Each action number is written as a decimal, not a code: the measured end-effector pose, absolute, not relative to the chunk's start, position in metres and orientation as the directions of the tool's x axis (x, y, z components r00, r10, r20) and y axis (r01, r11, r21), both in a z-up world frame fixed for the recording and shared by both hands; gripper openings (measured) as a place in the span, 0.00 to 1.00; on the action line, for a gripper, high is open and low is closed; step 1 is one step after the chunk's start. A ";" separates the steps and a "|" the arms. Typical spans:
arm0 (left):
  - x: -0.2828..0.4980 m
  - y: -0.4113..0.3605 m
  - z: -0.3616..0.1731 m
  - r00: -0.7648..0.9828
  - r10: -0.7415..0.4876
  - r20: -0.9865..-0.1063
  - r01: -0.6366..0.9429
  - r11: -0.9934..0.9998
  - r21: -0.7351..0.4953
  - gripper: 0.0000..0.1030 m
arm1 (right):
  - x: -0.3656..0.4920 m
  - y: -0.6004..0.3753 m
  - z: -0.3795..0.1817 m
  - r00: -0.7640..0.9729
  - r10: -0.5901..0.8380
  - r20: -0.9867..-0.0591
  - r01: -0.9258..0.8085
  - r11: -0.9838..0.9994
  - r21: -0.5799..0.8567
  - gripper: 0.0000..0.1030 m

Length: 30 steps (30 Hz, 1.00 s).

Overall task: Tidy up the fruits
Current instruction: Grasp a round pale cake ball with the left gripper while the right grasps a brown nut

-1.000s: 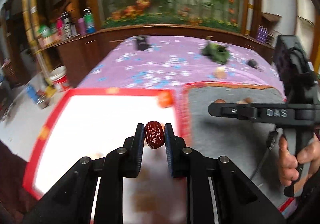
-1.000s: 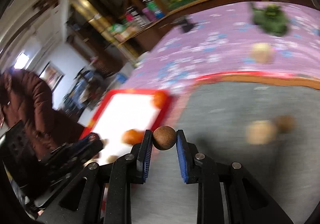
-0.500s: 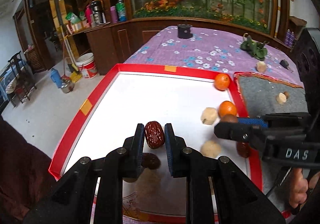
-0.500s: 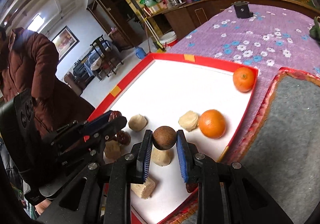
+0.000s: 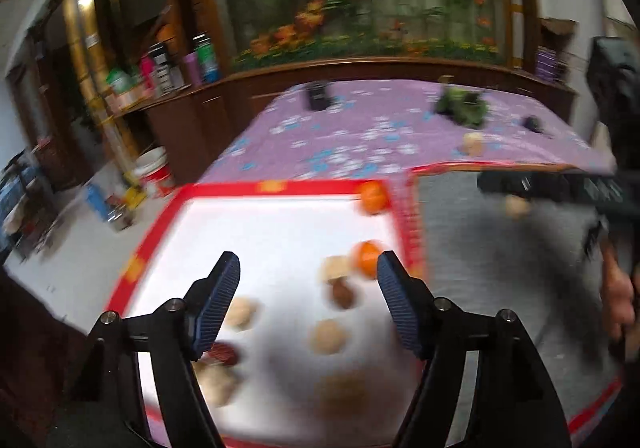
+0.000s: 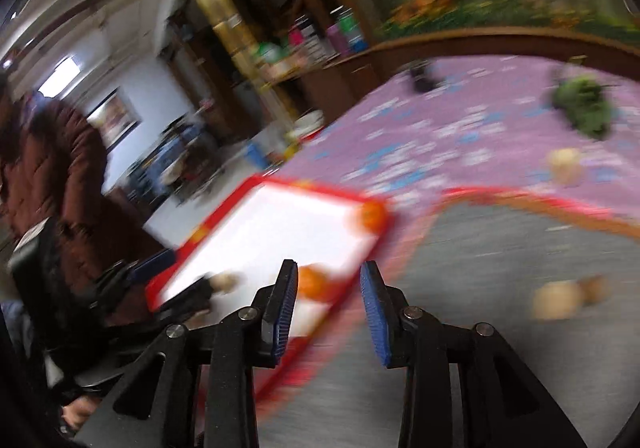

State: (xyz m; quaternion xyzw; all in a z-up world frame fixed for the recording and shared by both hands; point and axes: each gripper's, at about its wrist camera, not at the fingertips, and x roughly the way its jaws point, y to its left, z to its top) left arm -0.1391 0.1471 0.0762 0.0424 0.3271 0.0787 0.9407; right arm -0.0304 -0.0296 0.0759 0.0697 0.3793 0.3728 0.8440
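Both pairs of tongs have just been opening, and nothing is seen between the jaws of either. The left tongs (image 5: 308,300) stand wide apart above the white tray (image 5: 280,224); the right tongs (image 6: 329,308) are open more narrowly and are held over the red edge of the tray, where the grey mat (image 6: 500,328) begins.

The step in hand is judged to be the release of fruits onto the tray and the going back for more. It is done well if the jaws are kept open until they are clear of the fruits below, so that nothing is pushed or rolled. Round fruits should be taken across the widest part and set down low, not dropped.

Below and between the left tongs a dark brown round fruit (image 5: 343,294) and several pale lumpy pieces (image 5: 328,336) are lying on the smooth tray. A wrinkled dark red fruit (image 5: 224,353) is just beside the left jaw. Two oranges (image 5: 366,254) with glossy skin lie ahead, the far one in the corner. To the right of the right tongs, two small fruits (image 6: 556,300), one pale and one brown, are left on the rough mat, and one pale piece (image 6: 565,164) lies farther ahead on the purple flowered cloth. The pictures are blurred, so finer textures cannot be told.
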 end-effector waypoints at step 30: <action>-0.030 -0.016 0.051 0.660 -0.080 -0.747 0.284 0.947 0.149 0.67 | 0.043 -0.177 0.042 0.521 0.600 -0.607 -0.266 0.790 0.553 0.21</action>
